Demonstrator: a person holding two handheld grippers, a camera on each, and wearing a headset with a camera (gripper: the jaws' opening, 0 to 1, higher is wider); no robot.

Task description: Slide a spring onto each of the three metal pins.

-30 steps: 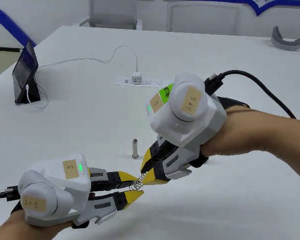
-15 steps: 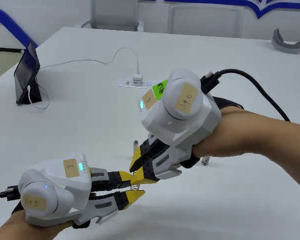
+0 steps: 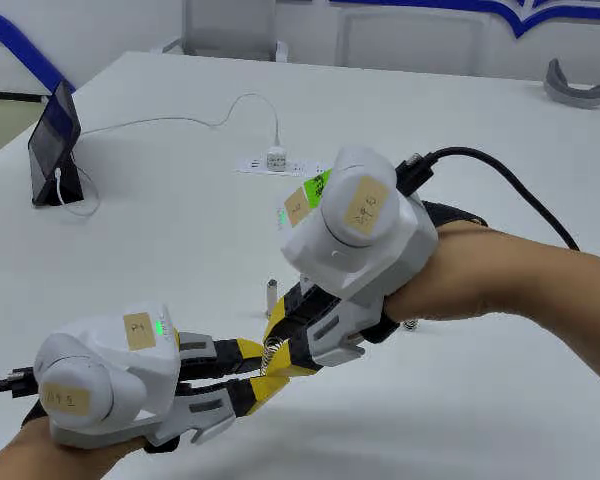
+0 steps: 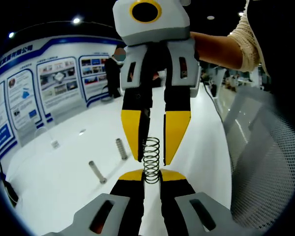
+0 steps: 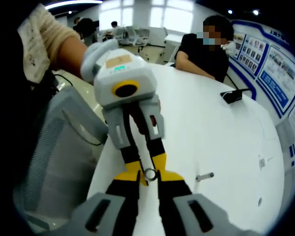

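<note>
Head view: high, looking forward-down over the table [image 3: 160, 230]; gripper views: close, low, facing each other along their jaws; shared by all three: spring [image 4: 151, 160]

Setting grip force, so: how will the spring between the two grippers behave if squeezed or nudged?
The spring is thin open-coiled wire, so probably light and bendy sideways. Held at its end by the left gripper, it could pivot or pop free. Being round, it would likely roll if dropped on the table.
</note>
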